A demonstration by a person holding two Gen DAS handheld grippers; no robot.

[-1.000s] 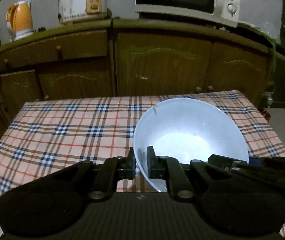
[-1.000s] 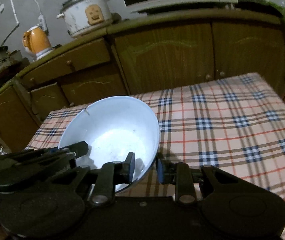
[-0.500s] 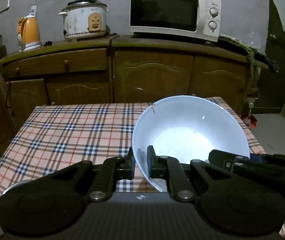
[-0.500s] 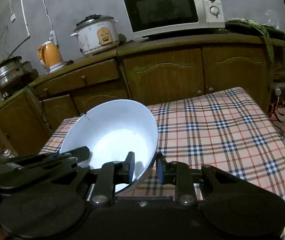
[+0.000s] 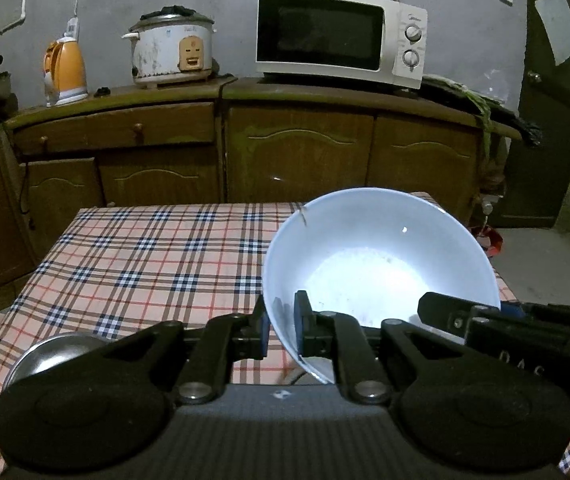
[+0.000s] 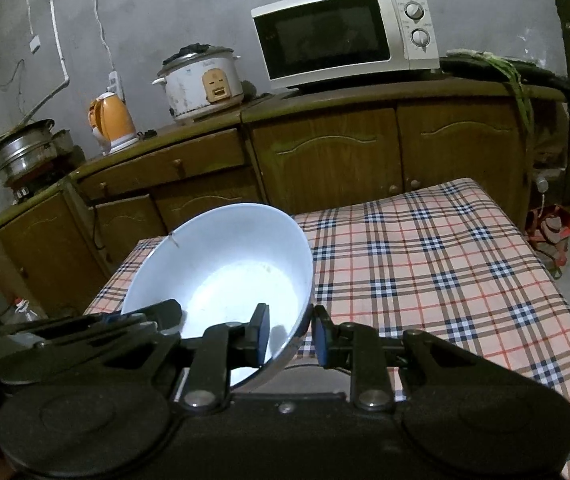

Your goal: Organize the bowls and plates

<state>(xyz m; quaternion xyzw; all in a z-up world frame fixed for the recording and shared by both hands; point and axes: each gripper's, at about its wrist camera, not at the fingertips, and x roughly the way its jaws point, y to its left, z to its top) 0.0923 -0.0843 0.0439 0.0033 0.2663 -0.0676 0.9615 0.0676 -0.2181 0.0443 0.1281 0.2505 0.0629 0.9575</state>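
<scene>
Left tongs (image 5: 281, 330) pinched nearly closed on white bowl (image 5: 381, 264) rim. Right tongs (image 6: 290, 334) narrowly open, clamping opposite rim above checked tabletop (image 6: 445, 264).

Your left gripper (image 5: 280, 330) sits at the lower middle of the frame, its jaws clamped on the near-left rim of a white bowl (image 5: 377, 264); one pad is inside the wall, the other outside. The bowl tilts up, its mouth facing you, above a plaid tablecloth (image 5: 145, 264). Your right gripper (image 5: 429, 308) enters from the lower right and reaches the bowl's near-right rim. A metal dish (image 5: 51, 354) lies at lower left, partly hidden by the gripper body. Along the top stand wooden cabinets (image 5: 297, 152) carrying an orange kettle (image 5: 65, 72), a rice cooker (image 5: 171, 52) and a white microwave (image 5: 341, 36).
</scene>
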